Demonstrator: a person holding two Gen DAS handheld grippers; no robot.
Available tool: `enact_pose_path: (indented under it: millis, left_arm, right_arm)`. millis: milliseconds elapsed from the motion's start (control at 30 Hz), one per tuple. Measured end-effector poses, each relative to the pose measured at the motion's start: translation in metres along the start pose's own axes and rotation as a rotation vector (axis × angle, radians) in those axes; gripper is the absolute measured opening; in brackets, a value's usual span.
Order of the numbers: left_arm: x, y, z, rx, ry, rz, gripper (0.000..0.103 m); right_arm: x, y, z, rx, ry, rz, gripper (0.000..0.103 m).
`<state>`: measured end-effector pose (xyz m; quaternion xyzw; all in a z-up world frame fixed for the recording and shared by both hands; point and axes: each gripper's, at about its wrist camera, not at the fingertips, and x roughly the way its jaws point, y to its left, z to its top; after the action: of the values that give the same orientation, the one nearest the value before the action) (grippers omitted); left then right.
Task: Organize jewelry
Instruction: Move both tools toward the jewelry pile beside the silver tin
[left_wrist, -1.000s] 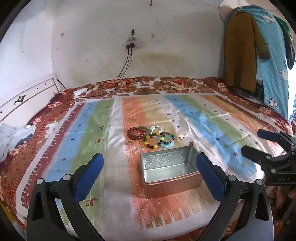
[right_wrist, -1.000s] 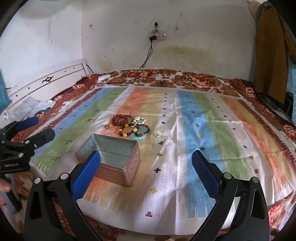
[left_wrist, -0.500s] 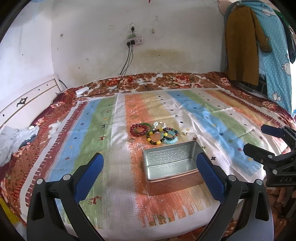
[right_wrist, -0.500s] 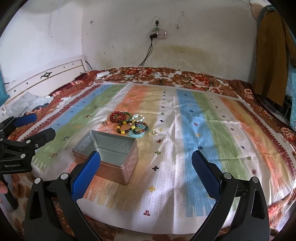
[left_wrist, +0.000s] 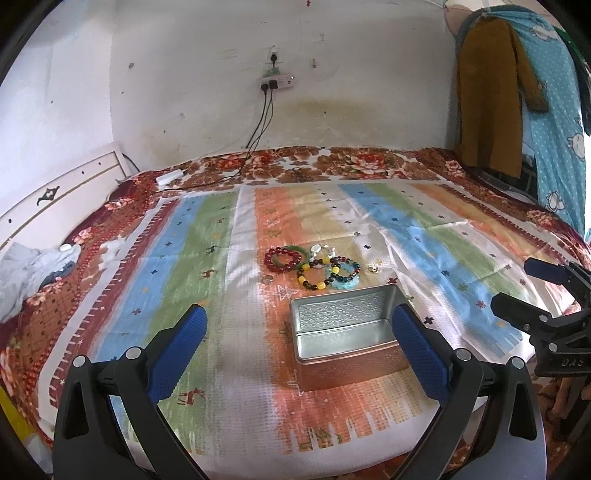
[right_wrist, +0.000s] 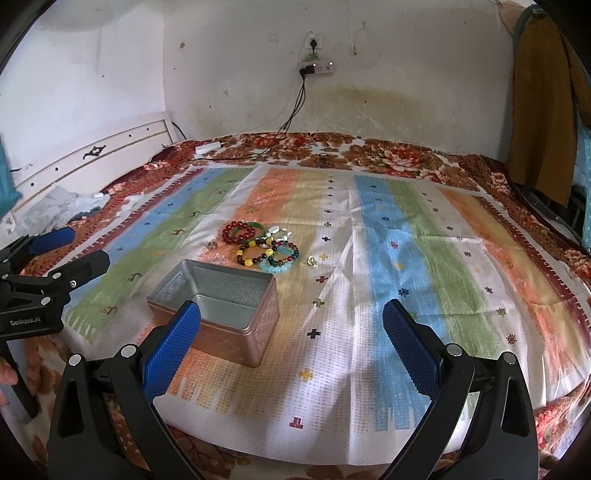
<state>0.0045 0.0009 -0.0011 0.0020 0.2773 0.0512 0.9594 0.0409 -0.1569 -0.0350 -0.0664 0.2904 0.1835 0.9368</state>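
A: Left wrist view had the bed (left_wrist: 207, 236) filling the frame, the open metal tin (left_wrist: 345, 328) near its front edge, and the beaded bracelets (left_wrist: 314, 264) heaped just behind it. The left claw (left_wrist: 297, 349) gaped wide, empty.

B: The right claw (right_wrist: 291, 341) was wide and empty too. I judged the tin light, stiff and slippery, best pinched by a rim; the bracelets floppy, best caught across one strand. Only the right wrist view showed the tin's outer side wall and a small ring (right_wrist: 312, 260) lying clear of the heap.
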Motion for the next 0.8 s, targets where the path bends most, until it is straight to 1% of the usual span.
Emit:
enact_pose_path:
  millis: [100, 300, 533, 800]
  left_arm:
    - [0.0002, -0.0015, 0.0005, 0.002, 0.001, 0.022, 0.098]
    - [-0.0016, 0.0030, -0.0020, 0.002, -0.001, 0.029, 0.098]
    - [0.0019, 0.0048, -0.0008, -0.001, 0.018, 0.022, 0.098]
    - [0.0038, 0.0055, -0.0010, -0.006, 0.028, 0.009, 0.098]
  right_arm:
    - [-0.0006, 0.0003, 0.0000, -0.001, -0.004, 0.004, 0.100]
    - [-0.0013, 0.0032, -0.0002, -0.001, -0.005, 0.021, 0.101]
    - [-0.0005, 0.0054, 0.0012, -0.015, -0.001, 0.015, 0.101]
    - [0.0047, -0.0029, 0.0072, 0.023, 0.012, 0.015, 0.101]
